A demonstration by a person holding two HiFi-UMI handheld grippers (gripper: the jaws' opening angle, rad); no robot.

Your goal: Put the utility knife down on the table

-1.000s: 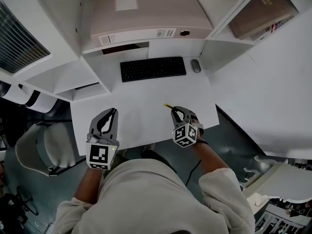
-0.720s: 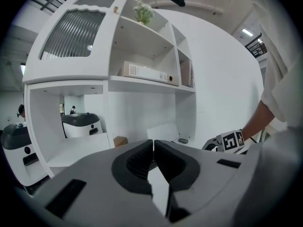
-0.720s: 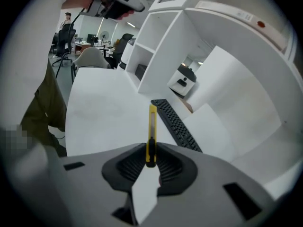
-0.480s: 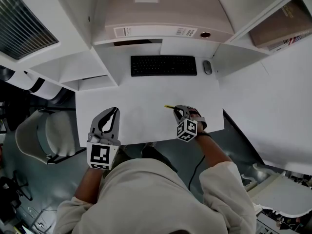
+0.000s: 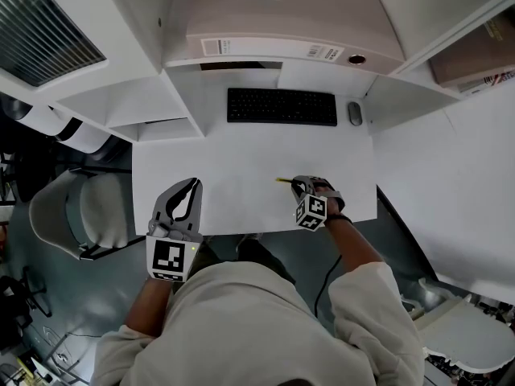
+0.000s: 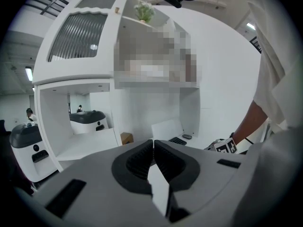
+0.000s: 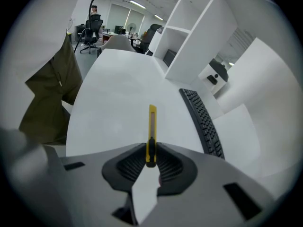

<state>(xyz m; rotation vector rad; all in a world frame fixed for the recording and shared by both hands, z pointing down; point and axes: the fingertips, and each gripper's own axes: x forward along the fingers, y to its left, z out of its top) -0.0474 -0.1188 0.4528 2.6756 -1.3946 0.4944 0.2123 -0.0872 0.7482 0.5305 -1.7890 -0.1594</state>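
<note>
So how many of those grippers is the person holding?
2. The left gripper is at the near left edge of the table, shut and empty. The right gripper is over the table's near right, shut on a yellow knife.

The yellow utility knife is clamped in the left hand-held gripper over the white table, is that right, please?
Not quite: the yellow utility knife is clamped in the right hand-held gripper, not the left, over the white table. The right gripper view shows it between those jaws.
</note>
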